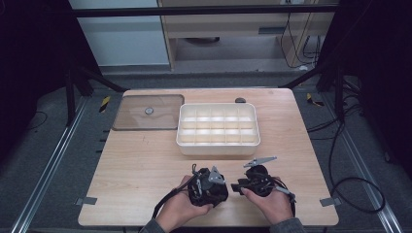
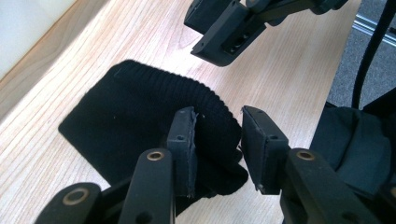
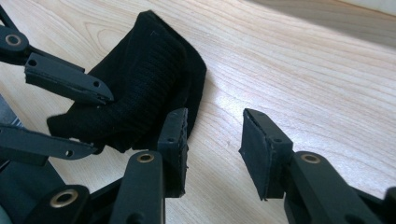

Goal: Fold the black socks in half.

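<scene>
**A Soft Black Sock on the Bench**

A black knit sock (image 2: 149, 121) lay on the wooden bench (image 1: 145, 165), close to the near edge. It sat between the two tools.

The sock looked soft and light. It would bend and flop when picked up. It would not break. It was bunched up in one spot, so it could slip or unfold. The thick ribbed end looked like the best place to pinch it.

The left tool (image 2: 217, 140) was partly open. The sock lay under and between its jaws, but the pads did not seem to squeeze it. The right tool (image 3: 215, 140) was partly open too. There was bare wood between its jaws, and the sock sat just beside one of them.

Both hands were low over the bench. The left hand (image 1: 182, 208) and the right hand (image 1: 272, 206) pointed their tools in toward each other.

Farther back stood a white tray (image 1: 217, 145) with small boxes in it, and a clear lid (image 1: 145, 112) lay beside it.
</scene>
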Available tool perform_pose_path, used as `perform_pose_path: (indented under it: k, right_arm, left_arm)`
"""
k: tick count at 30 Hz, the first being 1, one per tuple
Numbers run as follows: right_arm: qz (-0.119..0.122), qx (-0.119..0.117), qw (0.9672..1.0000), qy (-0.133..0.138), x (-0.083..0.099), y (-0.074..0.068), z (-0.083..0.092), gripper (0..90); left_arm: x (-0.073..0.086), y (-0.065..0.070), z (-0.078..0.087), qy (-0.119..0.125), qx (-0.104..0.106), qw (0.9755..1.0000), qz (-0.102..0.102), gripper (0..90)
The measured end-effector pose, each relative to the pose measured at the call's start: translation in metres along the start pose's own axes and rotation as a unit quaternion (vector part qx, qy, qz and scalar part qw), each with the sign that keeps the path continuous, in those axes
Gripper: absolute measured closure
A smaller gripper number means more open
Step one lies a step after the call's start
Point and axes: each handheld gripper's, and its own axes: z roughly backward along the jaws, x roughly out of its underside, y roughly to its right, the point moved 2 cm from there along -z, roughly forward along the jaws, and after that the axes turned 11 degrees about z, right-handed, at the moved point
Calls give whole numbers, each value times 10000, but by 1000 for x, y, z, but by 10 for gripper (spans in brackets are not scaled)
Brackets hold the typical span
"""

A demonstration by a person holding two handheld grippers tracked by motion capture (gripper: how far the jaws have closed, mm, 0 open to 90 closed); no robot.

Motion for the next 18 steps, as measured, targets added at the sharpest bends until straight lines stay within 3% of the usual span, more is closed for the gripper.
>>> perform_pose_path:
  k: [18]
  right_arm:
    - [-85, 86, 9999, 69, 1, 6, 9, 589]
  left_arm:
    - [-9, -1, -8, -75, 106, 9998, 115, 692]
